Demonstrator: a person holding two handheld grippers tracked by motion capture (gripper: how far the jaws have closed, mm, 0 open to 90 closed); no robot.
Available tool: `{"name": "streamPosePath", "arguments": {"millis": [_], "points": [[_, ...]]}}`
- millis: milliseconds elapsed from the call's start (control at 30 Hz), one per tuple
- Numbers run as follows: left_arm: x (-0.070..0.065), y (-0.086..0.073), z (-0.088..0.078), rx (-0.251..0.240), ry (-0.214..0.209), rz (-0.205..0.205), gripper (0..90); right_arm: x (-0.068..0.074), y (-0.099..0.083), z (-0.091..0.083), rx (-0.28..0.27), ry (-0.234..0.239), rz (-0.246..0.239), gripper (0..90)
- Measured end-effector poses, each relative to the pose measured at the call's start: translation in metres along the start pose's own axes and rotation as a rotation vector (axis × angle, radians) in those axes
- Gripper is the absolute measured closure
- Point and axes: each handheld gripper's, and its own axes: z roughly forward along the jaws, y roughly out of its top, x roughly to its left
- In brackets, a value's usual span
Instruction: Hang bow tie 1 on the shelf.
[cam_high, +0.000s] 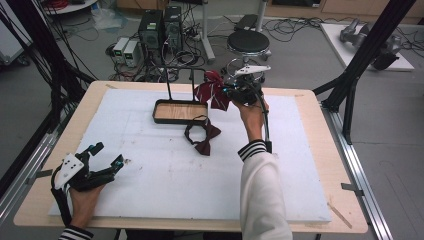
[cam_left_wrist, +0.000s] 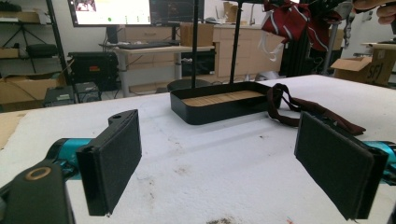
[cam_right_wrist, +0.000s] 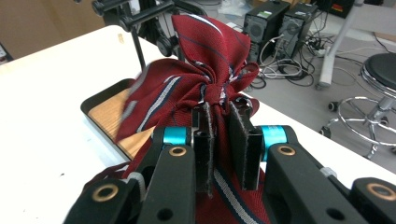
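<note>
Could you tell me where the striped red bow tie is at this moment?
In the high view the striped red bow tie hangs at the far side of the table, clamped in the right claw, just right of the black tray stand and above the dark bow tie.

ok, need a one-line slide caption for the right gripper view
Right gripper shut on a striped red bow tie, held above the black wood-bottomed tray.
</note>
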Motion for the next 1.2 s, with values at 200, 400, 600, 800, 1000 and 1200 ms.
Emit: {"name": "streamPosePath", "arguments": {"millis": [200, 400, 600, 800, 1000, 1200], "points": [[0.000, 0.000, 0.000, 0.000, -0.001, 0.000, 15.2, 0.000, -0.001, 0.005, 0.010, -0.006, 0.008, 79.9], [0.000, 0.000, 0.000, 0.000, -0.001, 0.000, 15.2, 0.000, -0.002, 0.009, 0.013, -0.010, 0.016, 79.6], [0.000, 0.000, 0.000, 0.000, -0.001, 0.000, 15.2, 0.000, -0.003, 0.013, 0.021, -0.009, 0.018, 77.4], [0.001, 0.000, 0.000, 0.002, 0.000, -0.001, 15.2, 0.000, -0.005, 0.021, 0.064, 0.009, 0.020, 52.3], [0.001, 0.000, 0.000, 0.002, 0.000, -0.001, 15.2, 0.000, -0.006, 0.022, 0.077, 0.025, 0.039, 32.3], [0.001, 0.000, 0.000, 0.002, -0.001, -0.001, 15.2, -0.002, -0.005, 0.011, 0.063, 0.033, 0.049, 25.5]]}}
